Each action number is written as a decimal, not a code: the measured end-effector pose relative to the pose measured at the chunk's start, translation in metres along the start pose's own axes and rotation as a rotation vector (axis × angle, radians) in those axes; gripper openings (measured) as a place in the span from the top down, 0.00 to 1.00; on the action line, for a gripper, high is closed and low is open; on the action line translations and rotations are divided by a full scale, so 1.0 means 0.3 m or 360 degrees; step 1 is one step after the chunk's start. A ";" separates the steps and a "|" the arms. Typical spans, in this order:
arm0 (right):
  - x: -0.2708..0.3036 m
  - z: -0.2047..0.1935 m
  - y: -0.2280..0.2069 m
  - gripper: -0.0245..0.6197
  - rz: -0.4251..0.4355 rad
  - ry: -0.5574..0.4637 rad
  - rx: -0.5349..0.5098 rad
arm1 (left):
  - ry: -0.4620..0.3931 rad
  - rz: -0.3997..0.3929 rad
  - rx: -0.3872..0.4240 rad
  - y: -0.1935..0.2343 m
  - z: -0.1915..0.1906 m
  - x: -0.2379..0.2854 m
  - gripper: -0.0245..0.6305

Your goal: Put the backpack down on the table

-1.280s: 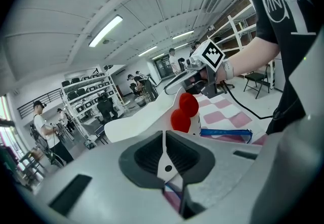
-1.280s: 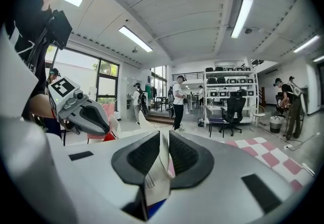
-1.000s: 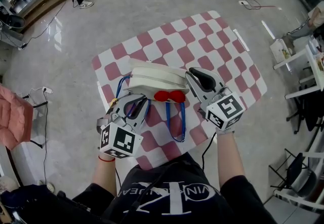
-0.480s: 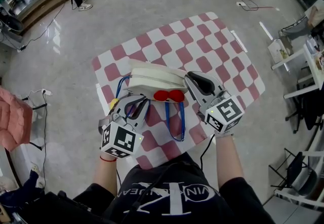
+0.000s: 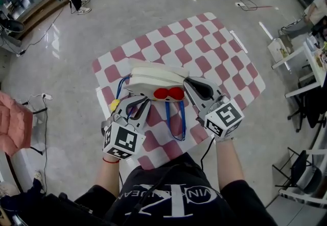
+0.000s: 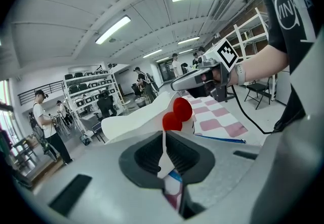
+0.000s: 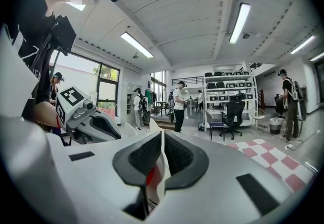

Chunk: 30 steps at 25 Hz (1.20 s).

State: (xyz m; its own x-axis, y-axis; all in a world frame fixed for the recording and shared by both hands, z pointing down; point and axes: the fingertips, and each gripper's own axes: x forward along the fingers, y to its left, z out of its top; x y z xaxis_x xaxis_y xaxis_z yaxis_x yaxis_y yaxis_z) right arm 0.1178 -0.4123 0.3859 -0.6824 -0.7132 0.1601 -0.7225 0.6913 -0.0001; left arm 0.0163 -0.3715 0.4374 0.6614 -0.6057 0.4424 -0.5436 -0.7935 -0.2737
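**Backpack pinched at both ends, table underneath**

The white backpack [image 5: 153,81] hangs between the two tools over the near part of the checkered table [image 5: 214,41], its long axis running left to right across the person's front. The left gripper [image 5: 134,109] has its jaws pressed together on a thin white edge at the bag's left end, with a bit of blue strap caught in there too. The right gripper [image 5: 196,88] is clamped the same way on white fabric at the right end, beside the red bow [image 5: 168,93]. Blue straps [image 5: 174,123] dangle toward the near table edge.

Whether the bag's underside already touches the cloth I cannot tell — it looks held slightly up. Both hands are equally close, so the drop looks to be straight down, the two ends lowered level.
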 end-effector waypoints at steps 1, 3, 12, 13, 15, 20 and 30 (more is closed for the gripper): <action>-0.004 0.002 0.006 0.94 0.0000 -0.0005 0.0006 | -0.0006 0.0002 -0.0008 -0.002 0.003 -0.002 0.92; -0.012 0.009 0.019 0.94 -0.0001 -0.0014 0.0017 | -0.0024 0.0011 -0.0032 -0.004 0.013 -0.008 0.92; -0.031 -0.011 0.119 0.96 0.0021 -0.0012 0.0043 | -0.0097 0.0049 -0.0142 -0.019 0.021 -0.041 0.95; -0.032 -0.014 0.132 0.96 0.0023 -0.0010 0.0047 | -0.0103 0.0041 -0.0145 -0.024 0.021 -0.045 0.95; -0.035 -0.015 0.157 0.96 0.0032 -0.0017 0.0063 | -0.0123 0.0016 -0.0156 -0.037 0.028 -0.054 0.95; -0.051 -0.016 0.223 0.96 0.0041 -0.0027 0.0109 | -0.0161 0.0019 -0.0189 -0.056 0.048 -0.090 0.96; -0.074 -0.006 0.326 0.96 -0.0068 -0.0058 0.0115 | -0.0245 0.0180 -0.0322 -0.046 0.060 -0.171 0.96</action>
State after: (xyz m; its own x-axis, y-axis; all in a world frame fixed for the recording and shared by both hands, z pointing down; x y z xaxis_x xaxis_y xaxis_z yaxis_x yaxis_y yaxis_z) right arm 0.0624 -0.3285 0.3840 -0.6536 -0.7464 0.1251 -0.7561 0.6512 -0.0653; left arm -0.0008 -0.3305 0.4030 0.6530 -0.7038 0.2798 -0.7003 -0.7018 -0.1307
